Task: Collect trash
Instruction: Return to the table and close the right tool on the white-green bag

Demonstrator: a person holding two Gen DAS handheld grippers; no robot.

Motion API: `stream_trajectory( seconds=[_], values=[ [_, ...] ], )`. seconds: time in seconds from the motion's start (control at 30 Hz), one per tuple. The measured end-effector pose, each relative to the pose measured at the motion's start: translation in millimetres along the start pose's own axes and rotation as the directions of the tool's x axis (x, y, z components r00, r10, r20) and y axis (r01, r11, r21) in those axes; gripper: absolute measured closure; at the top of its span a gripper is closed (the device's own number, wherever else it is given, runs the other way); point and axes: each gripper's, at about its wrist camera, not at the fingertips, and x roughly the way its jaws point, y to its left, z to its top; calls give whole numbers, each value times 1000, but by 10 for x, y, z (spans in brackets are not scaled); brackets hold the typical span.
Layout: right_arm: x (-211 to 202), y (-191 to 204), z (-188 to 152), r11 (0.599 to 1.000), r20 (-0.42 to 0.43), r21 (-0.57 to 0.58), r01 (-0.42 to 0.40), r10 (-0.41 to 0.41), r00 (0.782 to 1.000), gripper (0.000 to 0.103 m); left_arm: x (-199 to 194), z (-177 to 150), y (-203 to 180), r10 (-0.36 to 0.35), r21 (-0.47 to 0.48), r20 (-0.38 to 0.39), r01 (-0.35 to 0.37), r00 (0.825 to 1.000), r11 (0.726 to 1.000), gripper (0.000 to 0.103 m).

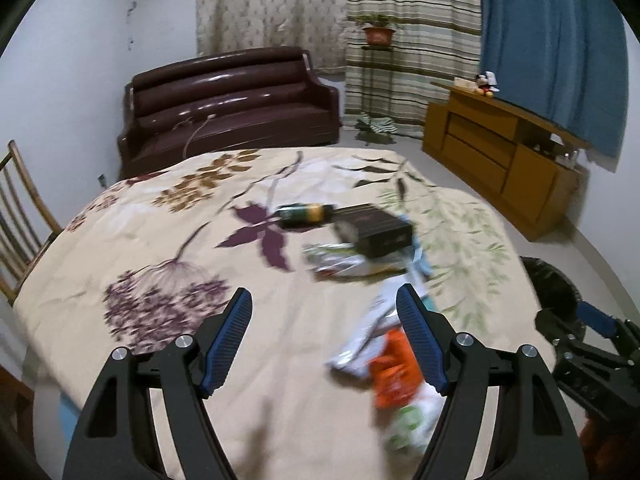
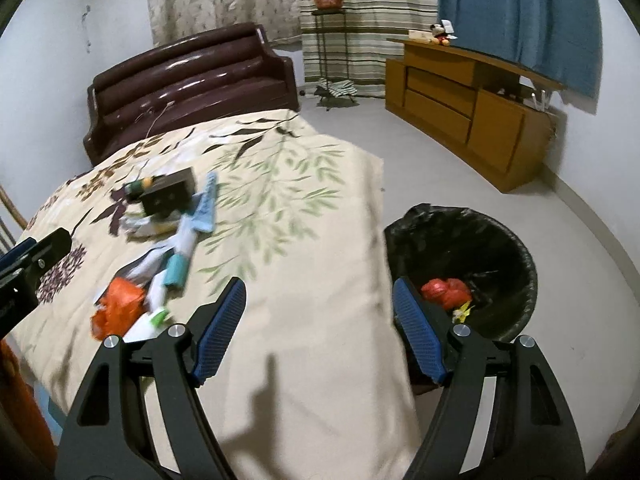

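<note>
1. Left wrist view: the left gripper (image 1: 324, 300) has its jaws standing apart with nothing between the pads, over the floral bedspread (image 1: 168, 248).
   - The trash pile lies ahead and to the right of the jaws, not between them. Nearest is an orange wrapper (image 1: 394, 376) with a white packet (image 1: 362, 344) just beside the right-hand finger.
   - Farther off sit a dark box (image 1: 376, 228) and a green bottle (image 1: 304, 216) lying on its side, long axis across the view. The pile as a whole runs away from the camera, slightly rightward.
   - The right gripper (image 1: 592, 328) shows at the right edge, near the black bin (image 1: 556, 284).

2. Right wrist view: the right gripper (image 2: 318, 308) is likewise parted and empty.
   - The pile is well off to its left: the orange wrapper (image 2: 120, 304), a teal roll (image 2: 178, 270) and the dark box (image 2: 170, 194).
   - The black bin (image 2: 472, 240) stands on the floor just right of the jaws, against the bed's edge, already holding red rubbish (image 2: 446, 292).
   - My judgement is that the left hand is nearer the trash and the right nearer the bin (a hand-over or a swing across seems needed).

3. Surface and room: soft quilted cloth, so thin wrappers may need pinching at an edge. Beyond are a maroon sofa (image 2: 192, 80), a wooden cabinet (image 2: 472, 116) and striped curtains (image 2: 368, 20).
</note>
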Motion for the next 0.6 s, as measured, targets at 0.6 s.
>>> stream_trajectory(
  seconds=[0.6],
  values=[
    [-142,785,-306,992,-37,-96,-82,79,996,29,-96,-306,701,69,-33,-26,-69,997,997,31]
  ],
)
